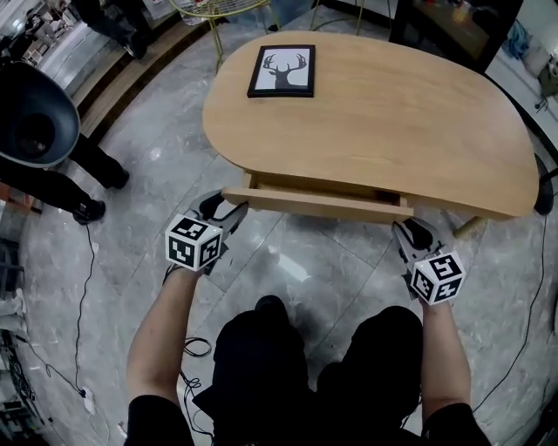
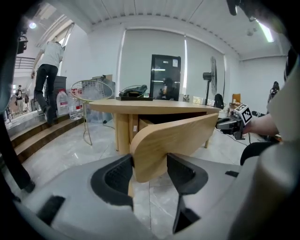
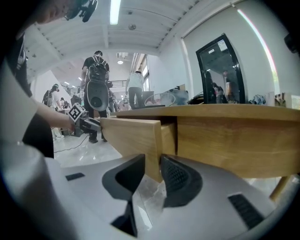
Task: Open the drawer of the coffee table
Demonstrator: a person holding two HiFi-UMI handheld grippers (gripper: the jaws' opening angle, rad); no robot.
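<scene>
Left tongs [image 1: 228,207] and right tongs [image 1: 408,228] are clamping the 2 ends of the drawer [image 1: 318,202] front, the drawer sitting partly pulled out beneath the wooden table [image 1: 375,113].

Bright indoor hall with a glossy grey marble-tile floor [image 1: 288,261]. White walls [image 2: 140,56] rise to a white panelled ceiling, where a long strip light [image 3: 114,11] glows. A dark glass door [image 2: 165,75] stands in the far wall, with a pedestal fan [image 2: 212,77] beside it. Wooden steps [image 1: 131,78] run along one side, near a gold wire-frame side table [image 1: 209,7]. A black loudspeaker [image 3: 97,98] stands further off.
</scene>
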